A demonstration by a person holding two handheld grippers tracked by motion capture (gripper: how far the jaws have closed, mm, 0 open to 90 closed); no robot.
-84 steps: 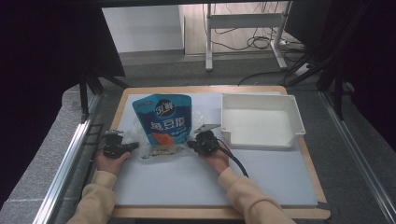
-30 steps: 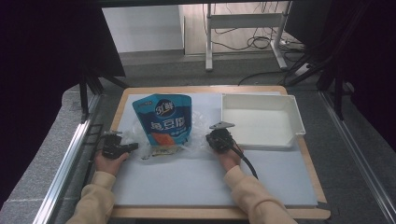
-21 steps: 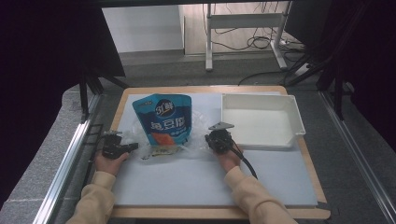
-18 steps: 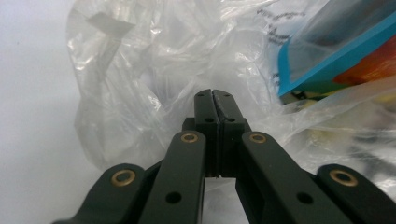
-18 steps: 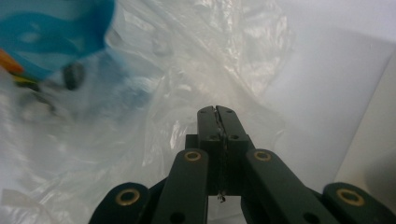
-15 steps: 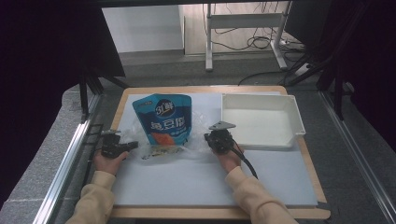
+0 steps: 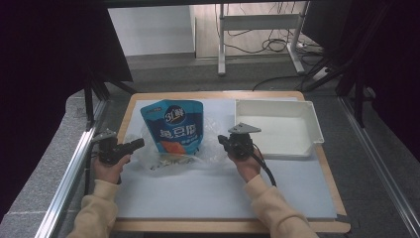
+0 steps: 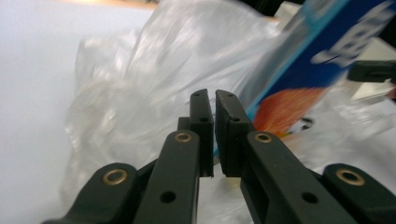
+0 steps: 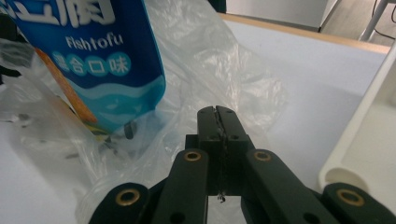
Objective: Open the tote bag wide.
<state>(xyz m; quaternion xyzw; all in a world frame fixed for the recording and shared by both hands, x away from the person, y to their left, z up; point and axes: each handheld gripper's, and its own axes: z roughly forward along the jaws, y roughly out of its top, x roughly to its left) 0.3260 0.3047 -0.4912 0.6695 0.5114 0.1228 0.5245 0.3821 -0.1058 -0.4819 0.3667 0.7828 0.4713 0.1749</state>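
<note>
High view: blue printed snack pouch (image 7: 174, 130) inside crumpled clear plastic bag (image 7: 148, 153), centre-left on my bench (image 7: 208, 188).
Left gripper (image 8: 208, 109) fingers: slightly parted, bag film apparently between.
Right gripper (image 9: 217, 122) fingers: pinched on bag film.
Risk: I judge the left grip could slip, dropping the pouch.

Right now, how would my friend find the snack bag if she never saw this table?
Start at the white mat covering the wooden table, with the white tray at its right. Just left of that tray, between the two black grippers, sits the snack pouch inside a crinkly clear plastic bag. It is the only bright blue thing there, with white letters and an orange patch.
</note>
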